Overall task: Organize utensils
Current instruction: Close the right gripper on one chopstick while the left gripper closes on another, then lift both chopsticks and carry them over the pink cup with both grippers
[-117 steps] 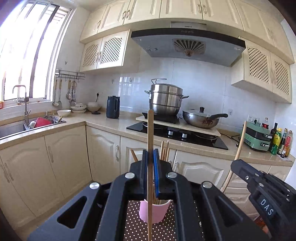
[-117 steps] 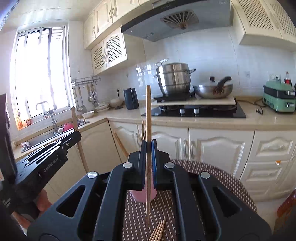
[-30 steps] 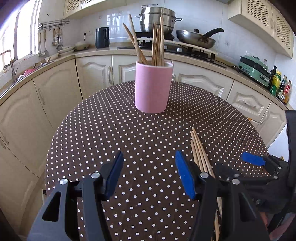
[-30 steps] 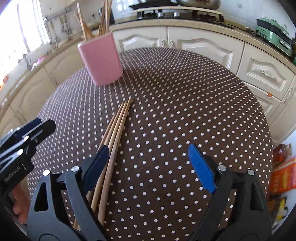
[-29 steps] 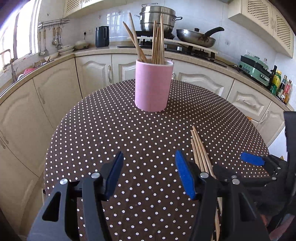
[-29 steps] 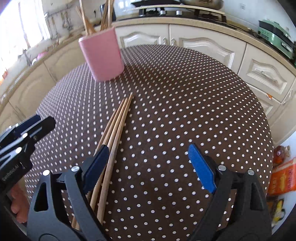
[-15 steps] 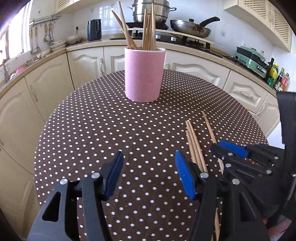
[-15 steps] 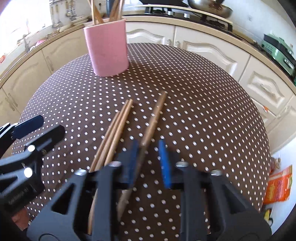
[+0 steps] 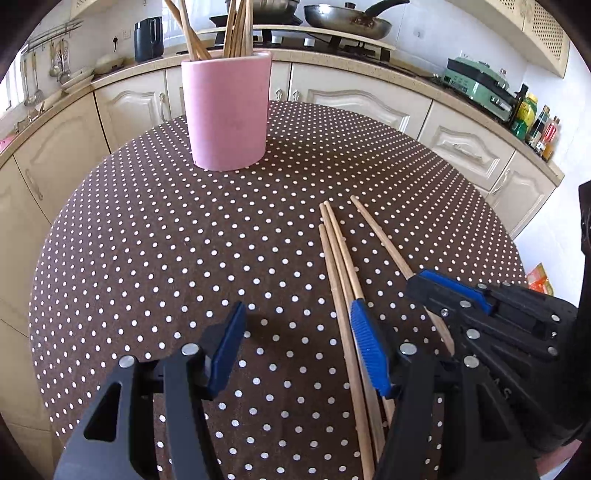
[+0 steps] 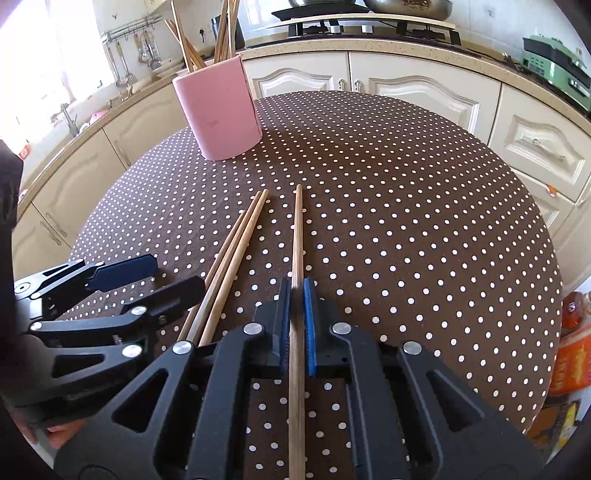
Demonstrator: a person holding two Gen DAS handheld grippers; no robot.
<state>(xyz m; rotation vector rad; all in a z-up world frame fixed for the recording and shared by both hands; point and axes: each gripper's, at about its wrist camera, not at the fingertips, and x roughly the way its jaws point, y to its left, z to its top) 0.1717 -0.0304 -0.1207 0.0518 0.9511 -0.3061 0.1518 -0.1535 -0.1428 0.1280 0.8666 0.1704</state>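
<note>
A second ago my right hand-held gripper (image 10: pixel 296 317) gaped; now it pinches one chopstick (image 10: pixel 297 236), skewed away from the three others (image 10: pixel 225 266) lying on the dotted counter (image 10: pixel 406 206). My left hand-held gripper (image 9: pixel 297 347) hangs spread and empty beside them. The pink cup (image 10: pixel 218 114) waits beyond, so one pickup is secured. The chopstick's near end runs out of view.

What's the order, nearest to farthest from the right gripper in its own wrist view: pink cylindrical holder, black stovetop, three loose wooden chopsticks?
1. Three loose wooden chopsticks, just left.
2. Pink cylindrical holder, farther left on the table.
3. Black stovetop, on the back counter.
</note>
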